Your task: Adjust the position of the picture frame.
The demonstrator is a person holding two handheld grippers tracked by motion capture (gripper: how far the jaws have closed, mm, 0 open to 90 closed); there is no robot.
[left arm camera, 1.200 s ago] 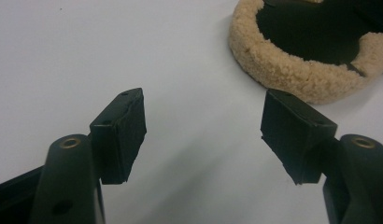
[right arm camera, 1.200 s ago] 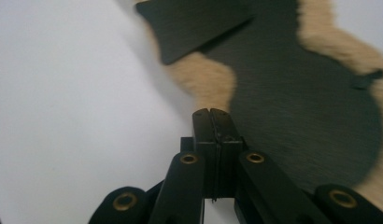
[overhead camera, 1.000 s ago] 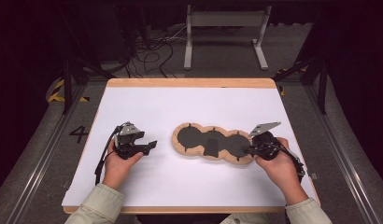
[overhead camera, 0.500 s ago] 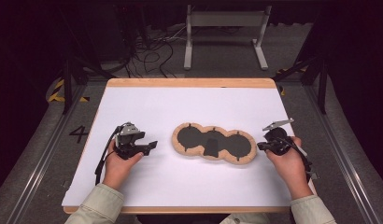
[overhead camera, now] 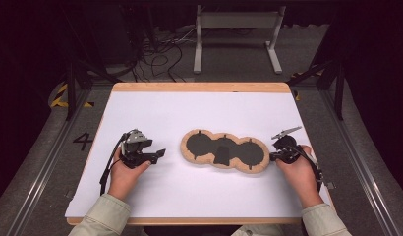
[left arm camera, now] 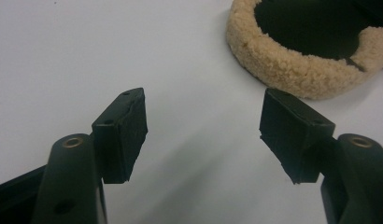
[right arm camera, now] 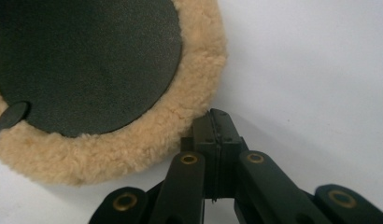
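A flat tan fleece piece (overhead camera: pixel 223 150) with three round black pads lies in the middle of the white table (overhead camera: pixel 199 113). My left gripper (overhead camera: pixel 158 153) rests on the table to its left, jaws open and empty, pointing at the piece. In the left gripper view the fleece rim (left arm camera: pixel 283 70) lies ahead and to the right of the open left gripper (left arm camera: pixel 203 121). My right gripper (overhead camera: pixel 272 157) sits at the piece's right end. In the right gripper view its jaws are shut with nothing between them, and the right gripper (right arm camera: pixel 217 116) tip touches the fleece edge (right arm camera: pixel 180 126).
The table has a wooden edge (overhead camera: pixel 199 87) at the back. Beyond it stand a metal frame (overhead camera: pixel 236 22) and loose cables (overhead camera: pixel 160 54) on the floor. White surface is free all round the fleece piece.
My right gripper has drawn back to the right, off the fleece piece's right lobe to its outer edge. The left gripper and the piece have stayed put.
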